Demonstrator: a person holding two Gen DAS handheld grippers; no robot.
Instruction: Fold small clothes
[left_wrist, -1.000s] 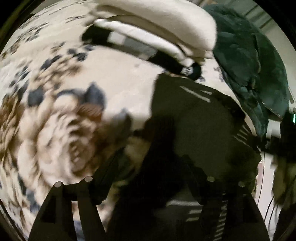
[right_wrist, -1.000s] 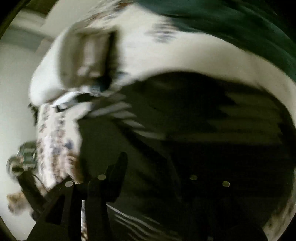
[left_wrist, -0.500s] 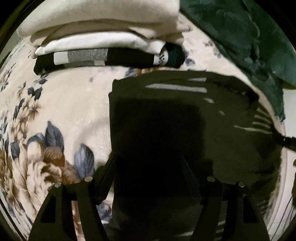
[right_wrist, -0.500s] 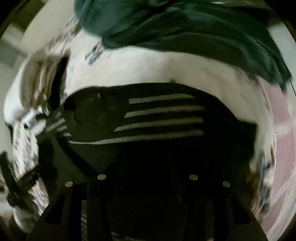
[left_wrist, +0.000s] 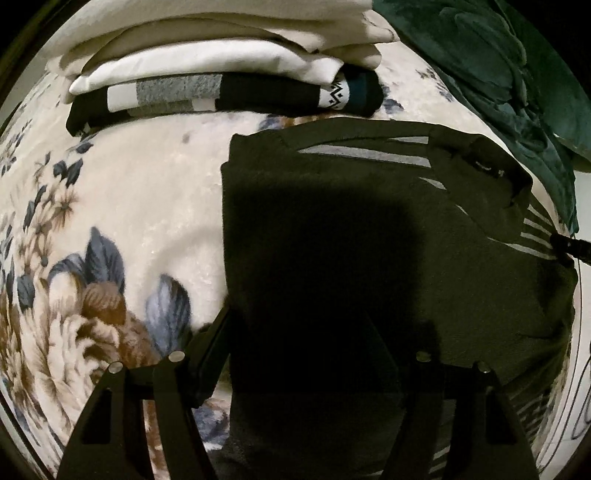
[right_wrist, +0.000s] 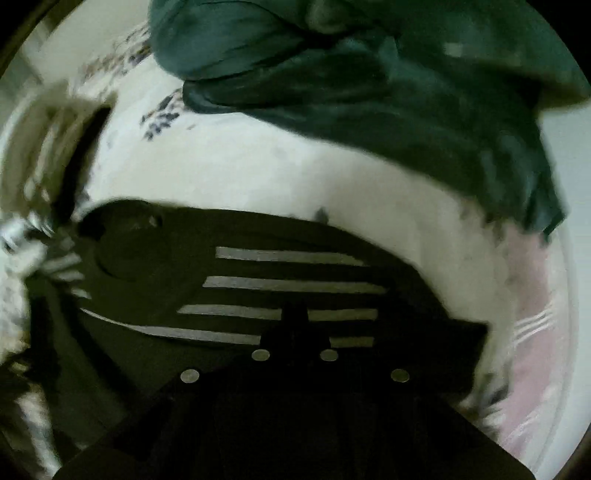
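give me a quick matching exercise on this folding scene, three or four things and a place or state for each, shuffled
Things:
1. dark striped garment
2. folded stack
3. green cloth
4. right gripper

Places or states:
A. piled at the far edge of the floral blanket
B. jaws shut
C. spread flat under both grippers
D. bunched in a heap beyond the striped garment

Pairs: 1-C, 2-A, 3-D, 4-B

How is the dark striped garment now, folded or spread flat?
Partly folded: the dark striped garment lies on the floral blanket with straight edges, and one striped part is turned over its top.
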